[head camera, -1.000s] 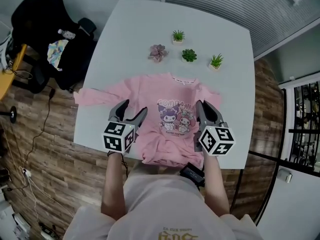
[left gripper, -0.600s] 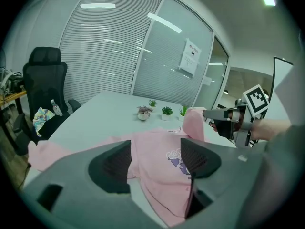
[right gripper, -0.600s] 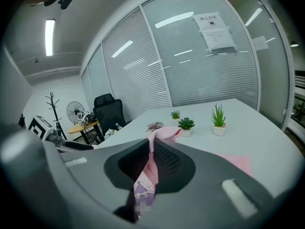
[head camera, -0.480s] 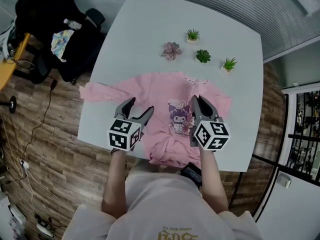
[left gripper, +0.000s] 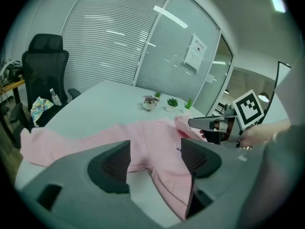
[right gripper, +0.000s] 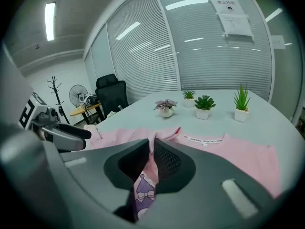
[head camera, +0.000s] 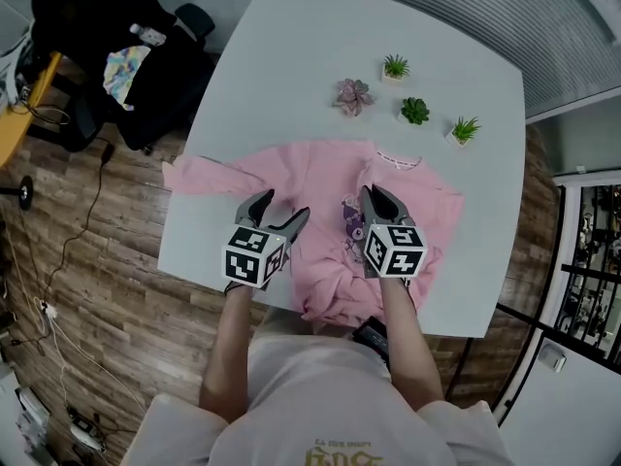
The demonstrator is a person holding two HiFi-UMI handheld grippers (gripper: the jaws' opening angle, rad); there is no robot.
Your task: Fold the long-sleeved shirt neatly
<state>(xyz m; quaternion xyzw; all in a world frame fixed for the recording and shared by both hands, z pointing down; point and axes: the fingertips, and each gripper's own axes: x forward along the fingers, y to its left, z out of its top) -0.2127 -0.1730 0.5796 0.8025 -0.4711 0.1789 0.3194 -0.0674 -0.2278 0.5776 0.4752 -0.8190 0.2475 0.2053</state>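
A pink long-sleeved shirt point(head camera: 320, 178) with a cartoon print lies face up on the white table point(head camera: 291, 56). Its left sleeve point(head camera: 199, 175) stretches out to the table's left edge. My right gripper point(head camera: 373, 192) is shut on a fold of the shirt's right side and holds it over the print, near the shirt's middle. In the right gripper view the pink cloth point(right gripper: 151, 142) is pinched between the pads of that gripper point(right gripper: 151, 159). My left gripper point(head camera: 283, 204) stands open just above the shirt's left side. Nothing is between its pads point(left gripper: 112, 166).
Several small potted plants point(head camera: 415, 111) stand in a row behind the collar. A black office chair point(head camera: 87, 27) is off the table's far left corner. The shirt's hem point(head camera: 335, 309) is bunched at the near table edge, close to the person's body.
The right gripper has moved left and down, from the shirt's right side to its middle, drawing the cloth along. The left gripper has sunk a little, still open.
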